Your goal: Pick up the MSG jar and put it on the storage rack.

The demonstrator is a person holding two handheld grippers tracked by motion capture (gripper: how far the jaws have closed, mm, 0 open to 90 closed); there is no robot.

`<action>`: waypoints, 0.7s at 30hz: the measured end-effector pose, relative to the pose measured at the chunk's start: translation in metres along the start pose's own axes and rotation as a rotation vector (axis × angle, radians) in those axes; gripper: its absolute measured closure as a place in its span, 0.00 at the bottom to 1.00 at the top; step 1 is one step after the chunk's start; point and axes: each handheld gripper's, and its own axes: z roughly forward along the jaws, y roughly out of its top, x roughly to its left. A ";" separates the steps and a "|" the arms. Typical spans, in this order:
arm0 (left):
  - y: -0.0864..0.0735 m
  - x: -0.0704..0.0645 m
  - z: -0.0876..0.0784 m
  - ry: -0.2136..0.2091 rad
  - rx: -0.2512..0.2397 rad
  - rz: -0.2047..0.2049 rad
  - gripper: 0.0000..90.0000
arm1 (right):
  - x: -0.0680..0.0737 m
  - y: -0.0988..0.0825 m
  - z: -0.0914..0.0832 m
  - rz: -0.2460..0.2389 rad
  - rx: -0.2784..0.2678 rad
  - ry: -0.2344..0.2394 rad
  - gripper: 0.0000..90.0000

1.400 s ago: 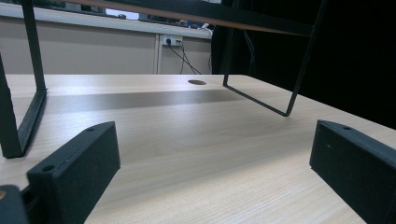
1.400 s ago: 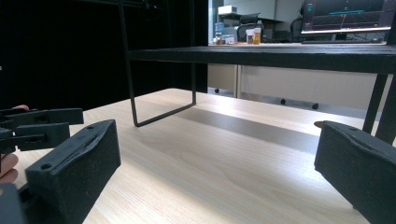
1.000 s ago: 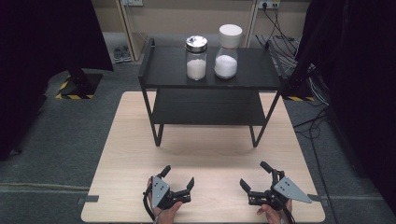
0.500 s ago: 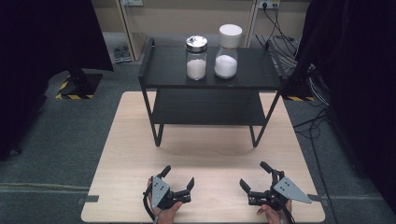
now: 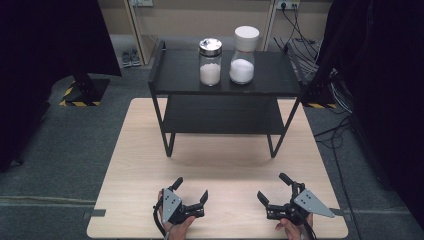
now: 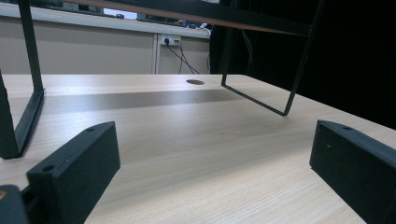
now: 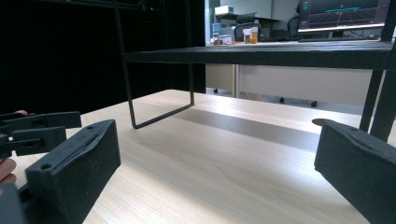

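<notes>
Two glass jars of white powder stand on the top of a black two-tier shelf (image 5: 180, 75): one with a silver lid (image 5: 210, 62) and, to its right, one with a white lid (image 5: 243, 55). My left gripper (image 5: 190, 190) rests open near the table's front edge, left of centre, nothing between its jaws (image 6: 210, 154). My right gripper (image 5: 274, 186) rests open at the front right, also holding nothing (image 7: 215, 158). In the right gripper view the left gripper's fingers (image 7: 42, 126) show at the far left.
The shelf stands on thin metal legs (image 5: 169, 145) at the back half of the light wooden table (image 5: 225, 170). Its lower tier (image 5: 220, 116) is bare. Dark curtains flank both sides; cables (image 5: 345, 135) lie on the floor at right.
</notes>
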 end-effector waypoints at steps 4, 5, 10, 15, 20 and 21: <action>0.000 0.000 0.000 -0.001 0.001 0.000 0.01 | 0.000 0.000 0.000 0.003 0.001 -0.003 0.00; 0.000 0.000 0.000 -0.001 0.000 0.000 0.01 | 0.000 0.000 0.000 0.003 0.002 -0.004 0.00; 0.000 0.000 0.000 0.000 -0.001 -0.002 0.01 | 0.000 -0.001 0.001 0.006 0.002 -0.003 0.00; 0.000 0.000 0.000 0.000 -0.001 -0.002 0.01 | -0.001 0.000 0.001 0.007 0.001 -0.002 0.00; 0.000 0.000 0.000 0.000 -0.001 -0.001 0.01 | -0.001 0.000 0.002 0.008 0.002 0.000 0.00; 0.000 0.000 0.000 0.000 -0.001 -0.001 0.01 | -0.001 0.000 0.002 0.008 0.002 -0.001 0.00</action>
